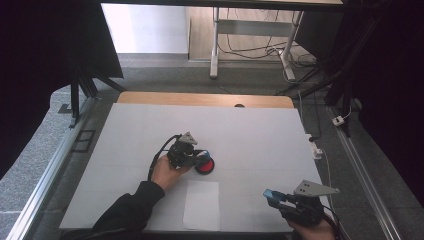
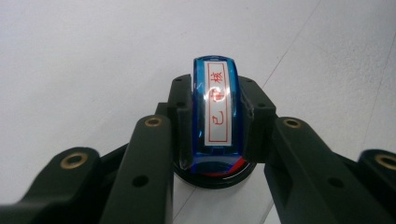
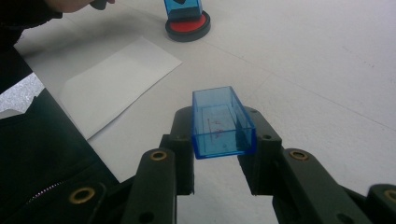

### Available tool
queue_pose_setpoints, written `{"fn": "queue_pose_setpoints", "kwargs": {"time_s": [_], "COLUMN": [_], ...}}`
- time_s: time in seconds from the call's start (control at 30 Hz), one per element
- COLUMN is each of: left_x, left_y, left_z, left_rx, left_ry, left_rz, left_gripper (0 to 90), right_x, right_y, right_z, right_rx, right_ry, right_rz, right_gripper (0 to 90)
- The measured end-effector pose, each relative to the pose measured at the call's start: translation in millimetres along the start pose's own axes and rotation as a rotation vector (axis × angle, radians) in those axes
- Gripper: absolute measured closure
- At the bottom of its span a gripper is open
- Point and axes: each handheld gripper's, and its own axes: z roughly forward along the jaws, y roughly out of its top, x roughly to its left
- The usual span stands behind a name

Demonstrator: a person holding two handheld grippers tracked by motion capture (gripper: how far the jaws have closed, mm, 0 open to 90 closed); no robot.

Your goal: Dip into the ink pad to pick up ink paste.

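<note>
High view: left gripper (image 1: 196,156) presses a blue stamp (image 1: 201,155) onto the red ink pad (image 1: 205,165).
Left jaws: clamped on the stamp's sides.
Right gripper (image 3: 217,140): pinching the blue stamp cap (image 3: 222,122).
Paper sheet (image 1: 201,205): between both hands.

Item: blue stamp (image 2: 215,116). We read three red Chinese characters, 已审核, inside a red frame on the white label (image 2: 217,103) along its top. On the blue cap (image 3: 223,123) we see faint red marks, too blurred to read.
</note>
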Motion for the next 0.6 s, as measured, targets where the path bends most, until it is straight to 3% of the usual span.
{"fn": "queue_pose_setpoints", "kwargs": {"time_s": [0.6], "left_x": [-8.7], "left_y": [3.8], "left_z": [-30.8], "left_rx": [-0.074], "left_ry": [-0.032], "left_rz": [-0.001], "left_gripper": [69.3], "right_x": [0.2], "right_y": [-0.4], "right_z": [-0.3], "right_rx": [-0.002], "right_ry": [0.003], "right_rz": [0.002], "right_gripper": [68.3]}}
